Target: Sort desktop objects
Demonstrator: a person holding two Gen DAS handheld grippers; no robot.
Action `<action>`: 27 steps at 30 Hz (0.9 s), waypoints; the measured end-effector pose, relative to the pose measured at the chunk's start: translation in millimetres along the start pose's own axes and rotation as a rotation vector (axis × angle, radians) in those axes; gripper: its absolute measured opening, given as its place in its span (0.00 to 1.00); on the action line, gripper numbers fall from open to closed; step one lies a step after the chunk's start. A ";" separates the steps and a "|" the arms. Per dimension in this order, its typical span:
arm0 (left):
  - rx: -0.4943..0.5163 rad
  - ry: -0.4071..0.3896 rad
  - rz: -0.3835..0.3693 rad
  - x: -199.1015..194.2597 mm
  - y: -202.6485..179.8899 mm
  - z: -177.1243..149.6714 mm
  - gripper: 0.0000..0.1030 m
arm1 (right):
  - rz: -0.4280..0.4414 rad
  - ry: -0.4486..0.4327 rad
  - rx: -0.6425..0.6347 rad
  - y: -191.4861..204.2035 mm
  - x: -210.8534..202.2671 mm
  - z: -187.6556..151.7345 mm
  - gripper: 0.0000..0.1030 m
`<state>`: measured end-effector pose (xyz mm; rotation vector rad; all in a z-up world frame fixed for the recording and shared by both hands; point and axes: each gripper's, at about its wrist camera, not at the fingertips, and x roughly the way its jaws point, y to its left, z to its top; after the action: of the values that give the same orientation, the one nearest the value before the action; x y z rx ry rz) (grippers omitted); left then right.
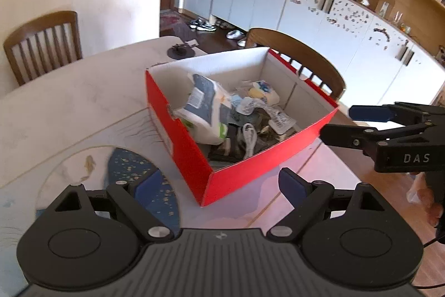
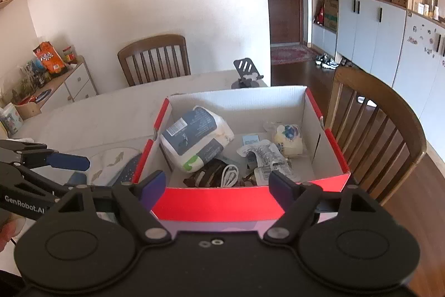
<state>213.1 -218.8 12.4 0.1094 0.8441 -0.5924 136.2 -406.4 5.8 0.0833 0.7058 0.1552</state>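
Observation:
A red cardboard box point(image 1: 192, 157) with a white inside stands on the table; it also shows in the right wrist view point(image 2: 222, 202). It holds a blue-and-white tissue pack point(image 1: 204, 105) point(image 2: 194, 135), a coiled white cable point(image 1: 249, 139) point(image 2: 229, 174), a yellow packet point(image 2: 289, 141) and several small sachets. My left gripper point(image 1: 219, 183) is open and empty, just before the box's near corner. My right gripper point(image 2: 217, 183) is open and empty, its fingers at the box's near wall. Each gripper shows in the other's view: the right point(image 1: 345, 123), the left point(image 2: 72, 171).
The pale table point(image 1: 69, 113) carries a mat with a blue and fish pattern point(image 1: 133, 166) left of the box. A black phone stand point(image 2: 246, 73) sits at the far edge. Wooden chairs stand behind point(image 2: 155, 57) and right of the table point(image 2: 383, 135).

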 end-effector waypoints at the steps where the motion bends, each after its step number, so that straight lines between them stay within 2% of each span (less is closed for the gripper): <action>1: 0.004 -0.002 0.005 -1.1 -0.2 -0.7 0.88 | -0.002 -0.005 -0.001 0.6 -1.3 -1.5 0.79; 13: 0.038 0.014 0.007 -5.6 -5.2 -12.2 0.88 | -0.007 0.003 0.000 10.3 -5.5 -17.4 0.80; 27: 0.057 0.013 -0.026 -5.0 -5.7 -18.6 0.88 | 0.009 0.027 0.022 15.8 -6.8 -23.8 0.80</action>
<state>195.0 -215.5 4.3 0.1542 0.8424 -0.6406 113.8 -391.4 -5.9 0.1053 0.7340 0.1571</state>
